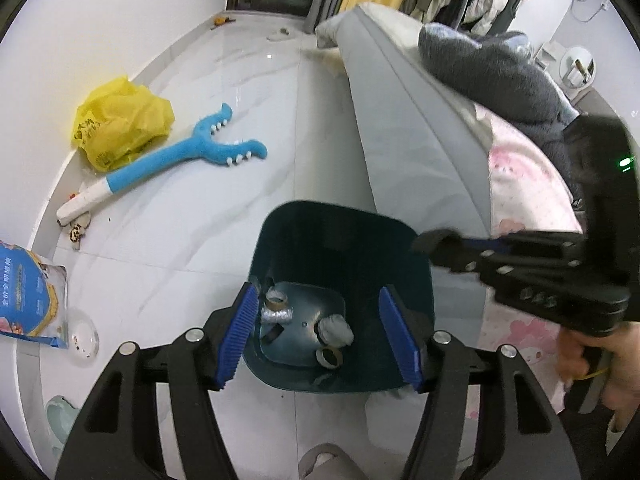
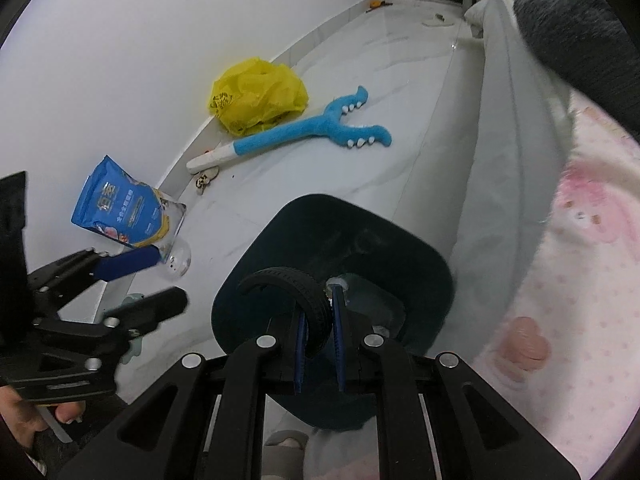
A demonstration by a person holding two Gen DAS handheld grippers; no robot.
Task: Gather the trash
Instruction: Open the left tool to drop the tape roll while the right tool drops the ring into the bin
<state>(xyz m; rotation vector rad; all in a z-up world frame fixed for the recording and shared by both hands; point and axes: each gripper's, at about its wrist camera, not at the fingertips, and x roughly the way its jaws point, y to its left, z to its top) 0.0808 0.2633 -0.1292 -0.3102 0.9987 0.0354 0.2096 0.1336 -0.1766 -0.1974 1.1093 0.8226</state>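
1. Already, in the left wrist view, the dark teal bin (image 1: 340, 292) on the floor holds some trash: cardboard tape cores (image 1: 329, 356), a silver roll and a wad of tissue (image 1: 338, 330). The left hand-held gripper (image 1: 318, 334) hangs above it with jaws parted and nothing between the pads. Still on the floor, by my judgement left to collect: a yellow plastic bag (image 1: 122, 122), a blue pouch (image 1: 30, 300) and a clear cup (image 1: 82, 338). A blue plush toy (image 1: 188, 156) may not be trash.

2. Next, in the right wrist view, the right hand-held gripper (image 2: 320, 344) is closed tight on a small black rubber tyre (image 2: 298, 292), held over the bin (image 2: 424, 276), not yet dropped. The blue pouch (image 2: 124, 212) bears large Chinese characters, too blurred to read; the yellow bag (image 2: 256, 98) carries dark print, illegible.
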